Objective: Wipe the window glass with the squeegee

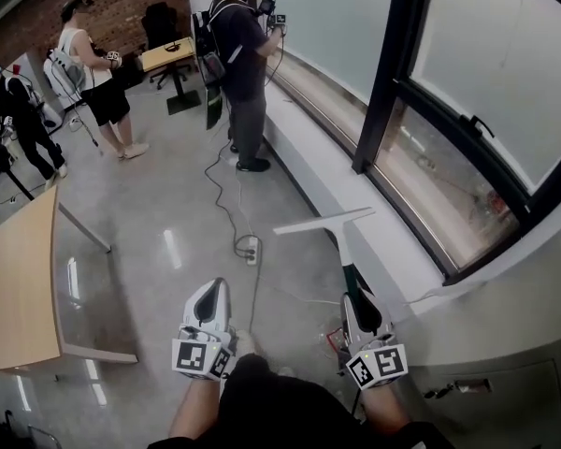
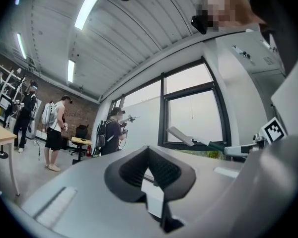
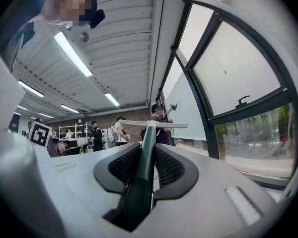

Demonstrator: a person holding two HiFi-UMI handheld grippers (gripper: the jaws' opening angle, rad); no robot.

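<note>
1. Progress: as far as the views show, no wiping has started yet. The squeegee [image 1: 324,221] is picked up and that's about it. Its blade is in the air, well clear of the window glass [image 1: 505,54]. Can't tell from here whether any pane has been done; no streaks or wet marks show.
2. Right gripper [image 1: 355,299]: clamped on the squeegee's dark green handle. In the right gripper view the handle [image 3: 148,133] sits between the two black pads, which press it from both sides.
3. Left gripper [image 1: 215,288]: jaws together w/ nothing between them. It's low by your left knee and not involved.
4. Where the squeegee is: held out ahead of you on your right. The blade hangs over the floor-side edge of the window ledge [image 1: 327,176]. It touches neither the ledge nor the glass.
5. Which way it points: the handle's long axis runs straight away from you, in line w/ the right gripper's jaws, blade end far. It lies roughly along the ledge, not toward the glass.
6. The blade sits crosswise on the handle, T-shape. It runs left-right in the head view, w/ the right end a bit higher.
7. Left to do, IMO: all of it. Swing the blade right to face the glass, which is on your right, then set it flat and pull.
</note>
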